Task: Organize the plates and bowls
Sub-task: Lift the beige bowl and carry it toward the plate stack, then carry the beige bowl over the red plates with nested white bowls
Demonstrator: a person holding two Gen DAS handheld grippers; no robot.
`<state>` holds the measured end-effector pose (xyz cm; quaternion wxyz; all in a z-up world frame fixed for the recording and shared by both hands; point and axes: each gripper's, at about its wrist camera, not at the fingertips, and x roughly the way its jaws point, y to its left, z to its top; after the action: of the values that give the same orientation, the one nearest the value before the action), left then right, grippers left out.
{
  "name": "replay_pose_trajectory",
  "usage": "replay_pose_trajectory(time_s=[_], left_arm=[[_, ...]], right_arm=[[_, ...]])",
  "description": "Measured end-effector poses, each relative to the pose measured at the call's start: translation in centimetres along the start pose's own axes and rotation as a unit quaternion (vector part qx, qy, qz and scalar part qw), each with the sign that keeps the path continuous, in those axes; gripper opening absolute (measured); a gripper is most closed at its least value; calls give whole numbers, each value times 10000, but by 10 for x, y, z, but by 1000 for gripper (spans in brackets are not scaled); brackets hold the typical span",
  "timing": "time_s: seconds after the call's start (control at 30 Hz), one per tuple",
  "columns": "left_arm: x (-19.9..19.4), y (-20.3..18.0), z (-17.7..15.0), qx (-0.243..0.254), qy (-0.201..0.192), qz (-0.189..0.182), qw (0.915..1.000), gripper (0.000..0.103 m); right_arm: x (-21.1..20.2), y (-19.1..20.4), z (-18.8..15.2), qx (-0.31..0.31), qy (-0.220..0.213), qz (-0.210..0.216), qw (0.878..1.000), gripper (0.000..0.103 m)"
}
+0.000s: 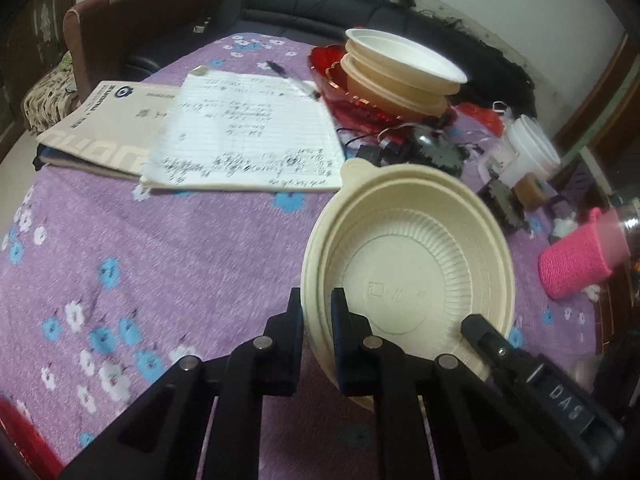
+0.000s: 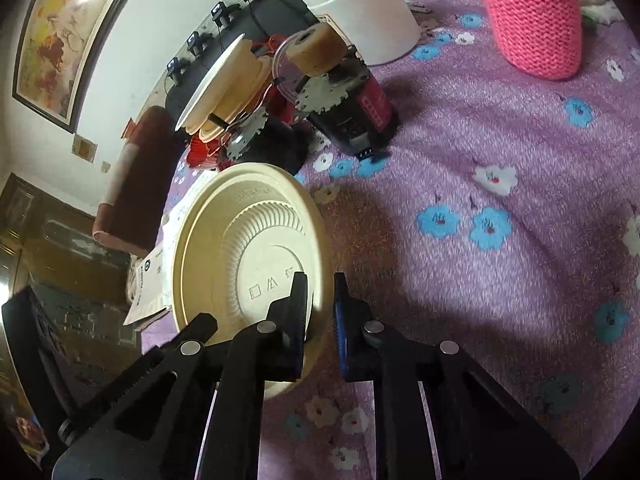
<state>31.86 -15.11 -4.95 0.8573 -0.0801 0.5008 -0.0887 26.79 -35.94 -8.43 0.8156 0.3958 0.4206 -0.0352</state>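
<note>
Bowl (image 1: 408,280): rim pinched by left hand-held gripper (image 1: 316,312) and right hand-held gripper (image 2: 320,300). Step: lift. Next: carry to stack (image 1: 400,68) beyond bowl, nest.

The surface (image 1: 168,248) carries a purple cloth printed with blue and white flowers. An open lined notebook (image 1: 244,132) with handwriting lies at the far left, overlapping a printed booklet (image 1: 104,120); a pen (image 1: 276,67) lies just beyond it. At the right, a pink knitted cylinder (image 1: 576,260) lies tilted. A white tub (image 2: 360,12) stands near toothed metal discs (image 2: 320,92). A black sofa (image 1: 320,12) stands beyond the surface.
</note>
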Motion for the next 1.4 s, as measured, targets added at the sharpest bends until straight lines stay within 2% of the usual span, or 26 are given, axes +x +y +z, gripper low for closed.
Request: replay_pose_trajectory(time_s=[0.13, 0.37, 0.57, 0.8, 1.1, 1.4], left_arm=[[-12, 10, -17, -77, 98, 1, 9999, 11], [-54, 10, -68, 230, 3, -42, 9997, 12], [-98, 5, -118, 706, -218, 135, 9972, 12], [-138, 15, -165, 867, -424, 101, 9953, 12], [-165, 39, -196, 799, -621, 79, 9948, 12], [-190, 67, -209, 720, -943, 227, 9927, 12]], right_arm=[[-11, 3, -15, -150, 150, 5, 9998, 12], [-61, 5, -58, -567, 265, -77, 9980, 12], [-105, -11, -111, -616, 336, 40, 9975, 11], [-150, -24, -162, -633, 239, 237, 9974, 11], [-170, -25, -204, -677, 305, 539, 9958, 11], [-178, 3, -228, -1015, 326, 737, 9916, 11]])
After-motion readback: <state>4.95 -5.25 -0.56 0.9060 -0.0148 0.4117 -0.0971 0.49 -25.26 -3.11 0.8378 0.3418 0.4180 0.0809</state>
